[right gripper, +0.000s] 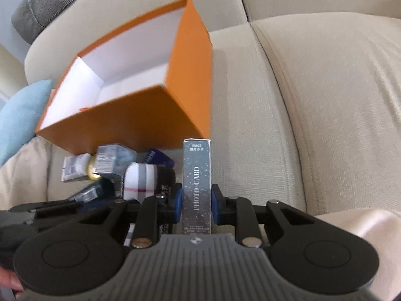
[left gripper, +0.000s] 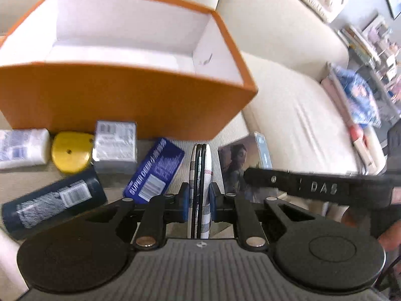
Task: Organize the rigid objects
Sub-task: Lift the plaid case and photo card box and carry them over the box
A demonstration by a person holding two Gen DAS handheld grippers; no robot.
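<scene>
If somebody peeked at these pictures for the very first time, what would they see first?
Probably the big orange box, open and white inside, sitting on the cream sofa. Next, each gripper is pinching something: the left gripper clamps a plaid case on edge, and the right gripper clamps a silver photo card box. Small packages lie jumbled just in front of the orange box.

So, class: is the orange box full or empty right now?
Empty as far as visible: the orange box is open-topped, showing only bare white walls and floor; the near inside corner is hidden.
</scene>
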